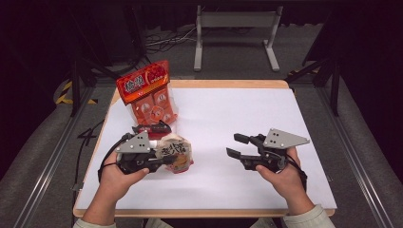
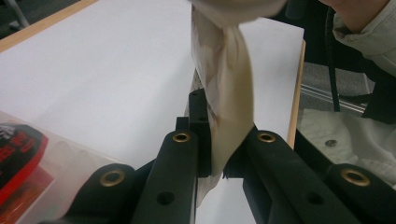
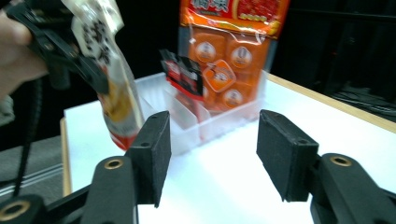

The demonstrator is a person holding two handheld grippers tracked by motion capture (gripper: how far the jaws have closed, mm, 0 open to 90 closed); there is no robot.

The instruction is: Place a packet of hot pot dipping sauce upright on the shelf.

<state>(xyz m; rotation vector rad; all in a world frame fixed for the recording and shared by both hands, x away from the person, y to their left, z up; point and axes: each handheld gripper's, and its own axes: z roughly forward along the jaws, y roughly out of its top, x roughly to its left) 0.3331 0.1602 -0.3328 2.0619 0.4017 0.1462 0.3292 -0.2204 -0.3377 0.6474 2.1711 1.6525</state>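
Left fingers (image 1: 167, 159) pinch the pouch (image 1: 177, 153) by its edge; right fingers (image 1: 235, 145) gape empty. That thin grip could slip near the bin (image 3: 196, 121).

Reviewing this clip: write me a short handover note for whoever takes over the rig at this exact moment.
Left tool: shut on the cream snack pouch, pinching its edge; in the right gripper view the pouch hangs lifted off the table.
Right tool: open, nothing between its pads, over the bare white table.
Clear divided bin: at the table's far left, holding the tall orange snack bag and a small red-and-black packet.
Done: pouch picked up, right tool free of it.
Left, probably: put the pouch into a bin slot and let go.
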